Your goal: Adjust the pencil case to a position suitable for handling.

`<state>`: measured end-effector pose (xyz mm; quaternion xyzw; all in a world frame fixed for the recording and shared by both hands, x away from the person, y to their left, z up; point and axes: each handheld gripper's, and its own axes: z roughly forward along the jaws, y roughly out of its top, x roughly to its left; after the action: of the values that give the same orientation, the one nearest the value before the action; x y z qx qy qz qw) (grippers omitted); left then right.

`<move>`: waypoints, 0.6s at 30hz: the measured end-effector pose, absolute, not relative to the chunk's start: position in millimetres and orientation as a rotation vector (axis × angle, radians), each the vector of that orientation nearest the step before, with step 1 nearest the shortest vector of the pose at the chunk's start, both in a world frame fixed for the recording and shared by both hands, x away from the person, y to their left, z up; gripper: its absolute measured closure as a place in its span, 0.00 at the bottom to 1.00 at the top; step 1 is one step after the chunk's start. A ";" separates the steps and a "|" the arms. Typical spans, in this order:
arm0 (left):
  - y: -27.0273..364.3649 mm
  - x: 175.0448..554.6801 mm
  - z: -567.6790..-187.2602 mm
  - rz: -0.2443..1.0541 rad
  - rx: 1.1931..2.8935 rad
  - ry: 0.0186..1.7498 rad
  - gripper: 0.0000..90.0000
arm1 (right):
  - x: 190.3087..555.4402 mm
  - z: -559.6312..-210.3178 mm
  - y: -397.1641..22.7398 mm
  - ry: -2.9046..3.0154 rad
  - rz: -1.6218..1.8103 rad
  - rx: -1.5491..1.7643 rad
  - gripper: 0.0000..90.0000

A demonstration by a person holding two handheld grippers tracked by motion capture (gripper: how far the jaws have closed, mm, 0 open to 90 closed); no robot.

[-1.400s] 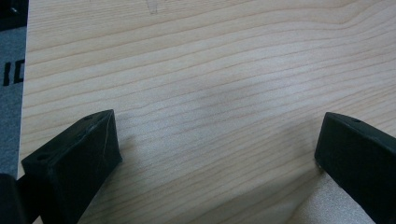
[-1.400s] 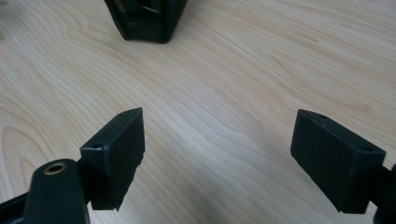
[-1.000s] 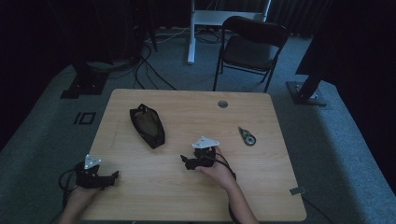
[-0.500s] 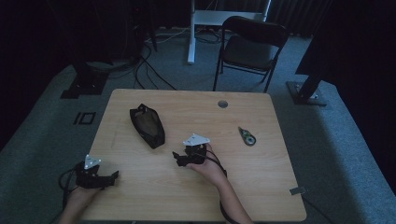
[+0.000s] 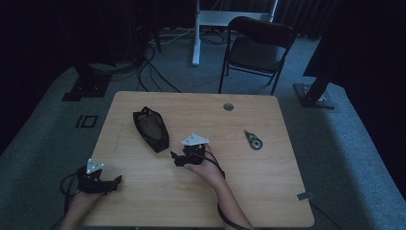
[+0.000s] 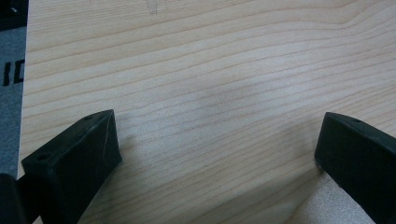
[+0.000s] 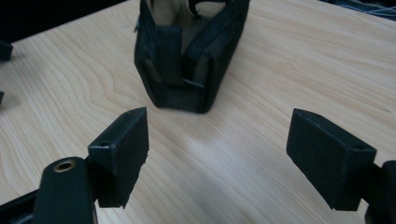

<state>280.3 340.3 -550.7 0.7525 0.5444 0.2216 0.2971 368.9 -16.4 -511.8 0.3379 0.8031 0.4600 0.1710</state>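
Note:
A black zip pouch [image 5: 151, 128] lies open on the wooden table [image 5: 268, 187], left of its middle. My right gripper [image 5: 176, 157] sits just right of the pouch's near end, pointing at it, open and holding nothing. In the right gripper view the pouch [image 7: 187, 51] stands a short way beyond the spread jaws of that gripper [image 7: 217, 149], apart from them. My left gripper [image 5: 114, 181] rests at the table's near left corner. In the left gripper view this gripper [image 6: 217, 149] is open, with bare wood between its jaws.
A small green and white tape dispenser [image 5: 253, 140] lies right of centre. A round cable hole [image 5: 228, 106] sits near the far edge. A black folding chair [image 5: 258, 43] stands beyond the table. The table's left edge [image 6: 23, 93] runs close beside the left gripper.
My right gripper has moved left across the table, closer to the pouch's near end. The left gripper has stayed put.

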 end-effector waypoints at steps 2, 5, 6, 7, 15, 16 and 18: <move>340.3 280.3 -550.7 0.589 2.001 1.447 0.00 | 368.7 -511.6 -12.3 2.285 1.316 0.954 0.23; 340.3 280.3 -550.7 0.589 2.001 1.447 0.00 | 368.7 -512.3 -7.1 2.285 1.324 0.948 0.23; 340.4 280.3 -550.6 0.589 2.001 1.447 0.00 | 369.0 -512.8 -5.6 2.284 1.326 0.953 0.24; 340.4 280.3 -550.6 0.589 2.001 1.447 0.00 | 369.4 -513.1 -4.2 2.287 1.330 0.951 0.24; 340.3 280.3 -550.7 0.589 2.001 1.447 0.00 | 373.5 -511.8 15.0 2.275 1.380 0.960 0.24; 340.3 280.3 -550.6 0.589 2.001 1.447 0.00 | 373.8 -512.0 17.1 2.273 1.380 0.959 0.24; 340.3 280.3 -550.6 0.589 2.001 1.447 0.00 | 375.2 -513.6 21.0 2.274 1.368 0.953 0.25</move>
<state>280.3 340.3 -550.6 0.7525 0.5444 0.2215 0.2970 375.2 21.0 -513.6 0.3336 0.7962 0.4788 0.1602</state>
